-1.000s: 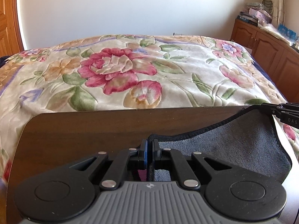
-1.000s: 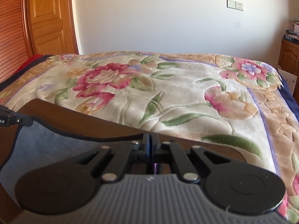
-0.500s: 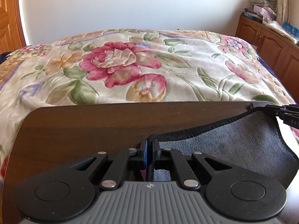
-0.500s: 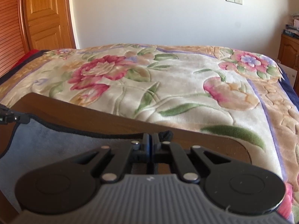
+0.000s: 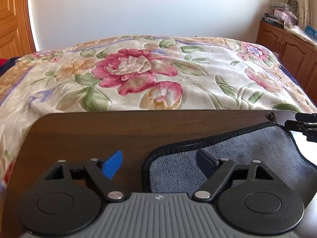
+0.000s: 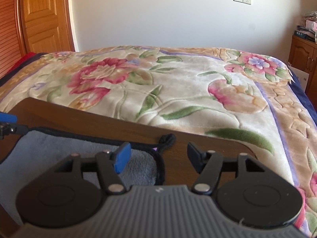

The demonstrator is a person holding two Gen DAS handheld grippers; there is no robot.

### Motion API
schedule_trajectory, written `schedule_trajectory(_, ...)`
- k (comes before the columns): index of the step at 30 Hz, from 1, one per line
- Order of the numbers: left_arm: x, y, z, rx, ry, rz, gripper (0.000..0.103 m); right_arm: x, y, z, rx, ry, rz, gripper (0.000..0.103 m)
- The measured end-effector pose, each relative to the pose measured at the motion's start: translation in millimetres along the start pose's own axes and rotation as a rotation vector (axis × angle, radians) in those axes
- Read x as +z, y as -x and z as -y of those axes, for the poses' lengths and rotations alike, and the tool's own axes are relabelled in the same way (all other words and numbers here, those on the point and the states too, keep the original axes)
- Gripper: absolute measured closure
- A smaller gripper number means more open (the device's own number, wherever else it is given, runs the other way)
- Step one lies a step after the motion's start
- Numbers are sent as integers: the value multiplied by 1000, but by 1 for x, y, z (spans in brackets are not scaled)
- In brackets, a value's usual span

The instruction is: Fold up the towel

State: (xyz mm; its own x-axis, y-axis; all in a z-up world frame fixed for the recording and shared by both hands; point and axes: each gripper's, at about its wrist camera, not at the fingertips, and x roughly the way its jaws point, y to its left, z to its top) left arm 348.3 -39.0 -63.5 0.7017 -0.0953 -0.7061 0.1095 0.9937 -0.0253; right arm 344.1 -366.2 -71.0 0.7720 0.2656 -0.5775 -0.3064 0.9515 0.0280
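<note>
A grey towel (image 5: 247,154) with black trim lies flat on the dark wooden table (image 5: 118,130); it also shows in the right wrist view (image 6: 59,148). My left gripper (image 5: 158,163) is open over the towel's left corner, with the jaws spread wide and nothing between them. My right gripper (image 6: 158,156) is open over the towel's right corner, where a black hanging loop (image 6: 168,138) lies on the table. The right gripper's tip shows at the right edge of the left wrist view (image 5: 303,125). The left gripper's tip shows at the left edge of the right wrist view (image 6: 8,125).
A bed with a floral blanket (image 5: 148,75) lies just beyond the table's far edge. A wooden cabinet (image 5: 287,45) with clutter on top stands at the right. A wooden door (image 6: 43,15) is at the left.
Both grippers have opened and let go of the towel's corners. The towel's edge now lies on the table.
</note>
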Motion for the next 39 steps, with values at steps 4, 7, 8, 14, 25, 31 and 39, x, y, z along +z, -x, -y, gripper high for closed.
schedule_trajectory(4,-3,5,1,-7,24,4,12,-2,7,-1,-15,-8,1,23)
schedule_trajectory(7,-3,11,3,-8,23,-4,10,-1,16,-4,-6,-8,11,10)
schedule_trajectory(8,-2,15,4,-10,21,0,10,0,19,-5,-3,-10,13,6)
schedule_trajectory(14,1,34,11,-15,11,17,4,3,37,-12,-5,-5,12,0)
schedule_trajectory(25,-3,74,23,-39,-3,26,3,1,74,-25,-18,-29,12,0)
schedule_trajectory(31,-10,101,25,-48,0,29,3,3,99,-33,-16,-17,30,0)
schedule_trajectory(39,-24,132,27,-46,-10,26,3,8,132,-45,-14,-9,62,0)
